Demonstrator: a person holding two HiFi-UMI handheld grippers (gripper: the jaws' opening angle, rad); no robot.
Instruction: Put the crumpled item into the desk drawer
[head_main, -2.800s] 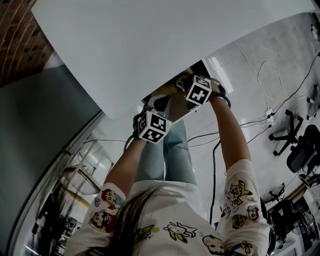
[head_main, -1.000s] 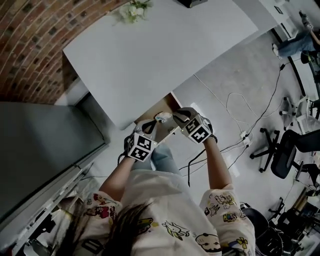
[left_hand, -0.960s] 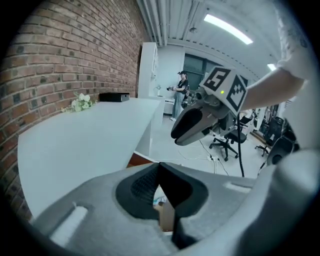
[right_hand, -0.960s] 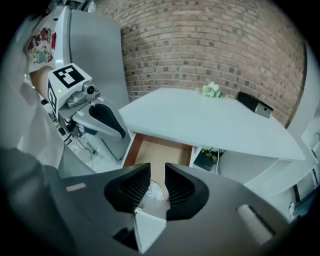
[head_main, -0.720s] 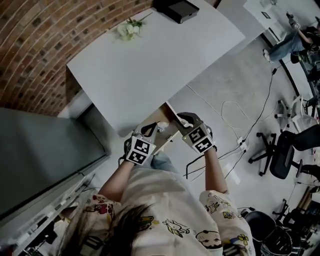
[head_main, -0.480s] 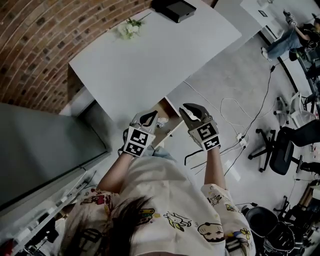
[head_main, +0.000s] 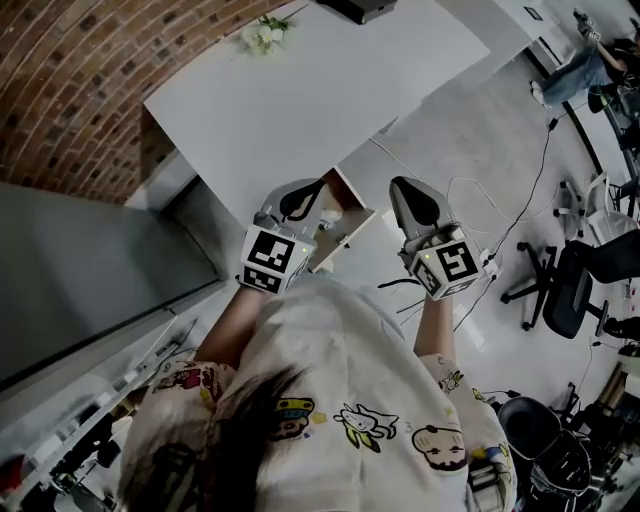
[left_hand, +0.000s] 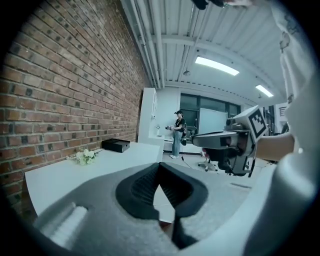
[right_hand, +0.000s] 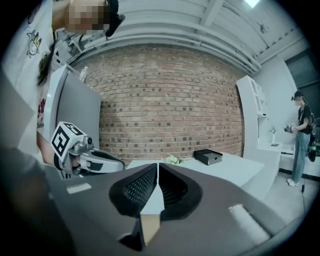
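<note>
Head view: open drawer; gripper views — closed jaws

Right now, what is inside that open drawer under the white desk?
A small pale lump shows in the drawer, likely the crumpled item. The left gripper and the desk cover the rest.

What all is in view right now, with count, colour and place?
brick wall: one, red-brown, left side
desk: one, white, beside the wall
drawer: one, wood-coloured, open under the desk's near corner
flowers: one bunch, pale, desk's far end
box: one, black, desk's far end
office chair: at least one, black, floor at right
cables: several, white and black, floor right of desk
standing person: one, dark top, far across room
left gripper: one, grey, shut, empty, over the drawer
right gripper: one, grey, shut, empty, right of the drawer
</note>
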